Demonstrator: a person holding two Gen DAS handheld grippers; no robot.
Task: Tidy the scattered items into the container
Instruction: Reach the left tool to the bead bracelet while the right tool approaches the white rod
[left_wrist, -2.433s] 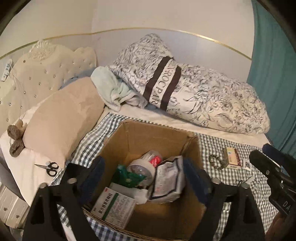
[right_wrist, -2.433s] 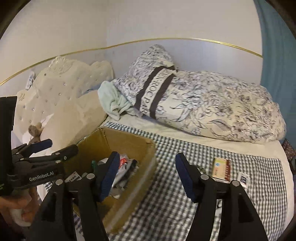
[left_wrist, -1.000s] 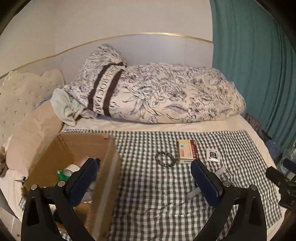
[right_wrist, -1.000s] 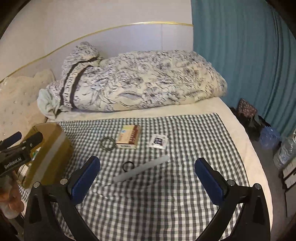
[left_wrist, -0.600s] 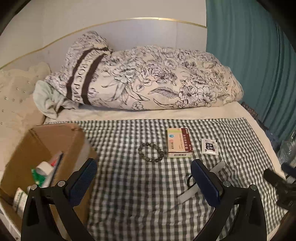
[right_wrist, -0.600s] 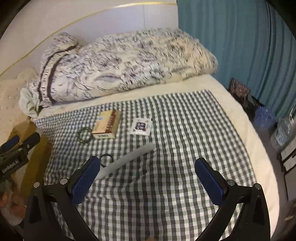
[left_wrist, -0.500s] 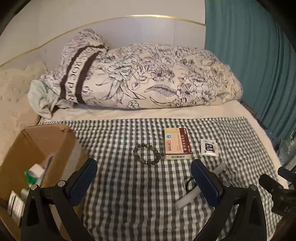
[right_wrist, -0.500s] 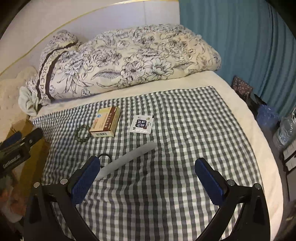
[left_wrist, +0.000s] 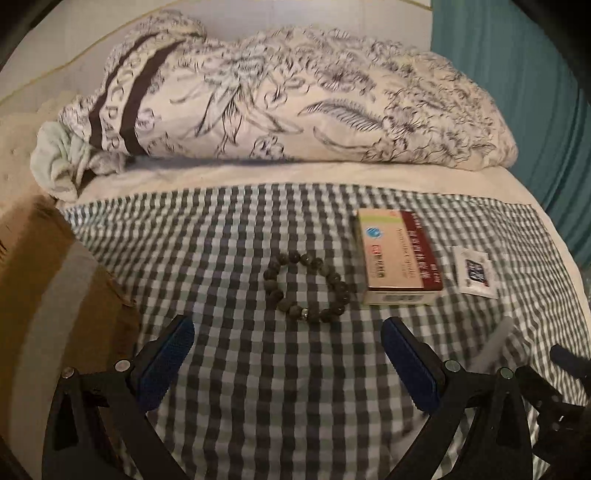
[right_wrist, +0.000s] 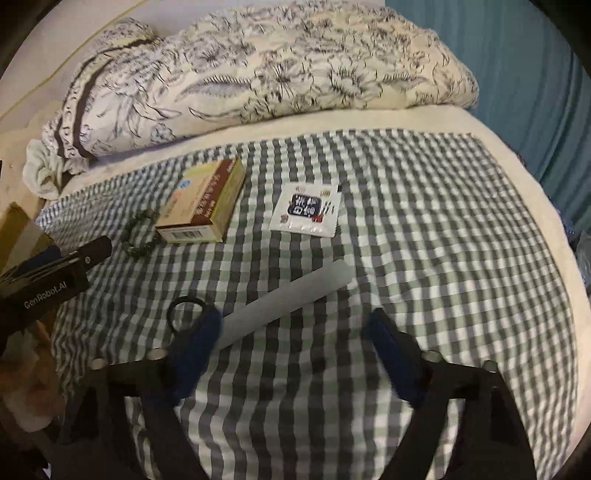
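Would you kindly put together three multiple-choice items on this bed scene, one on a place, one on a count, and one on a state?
1. Where does the bead bracelet lie?
A. Inside the cardboard box
B. On the checked cloth, just left of the medicine box in the left wrist view
C. On the floral duvet

2. How many loose items lie on the checked cloth?
A. Two
B. Nine
C. Five

3. What does the left gripper hold?
A. Nothing; it is open
B. The bracelet
C. The white sachet

Answers:
1 B: the beads lie on the checks beside the box's long edge.
2 C: bracelet, medicine box, white sachet, white tube and black ring.
3 A: only cloth shows between its blue pads.
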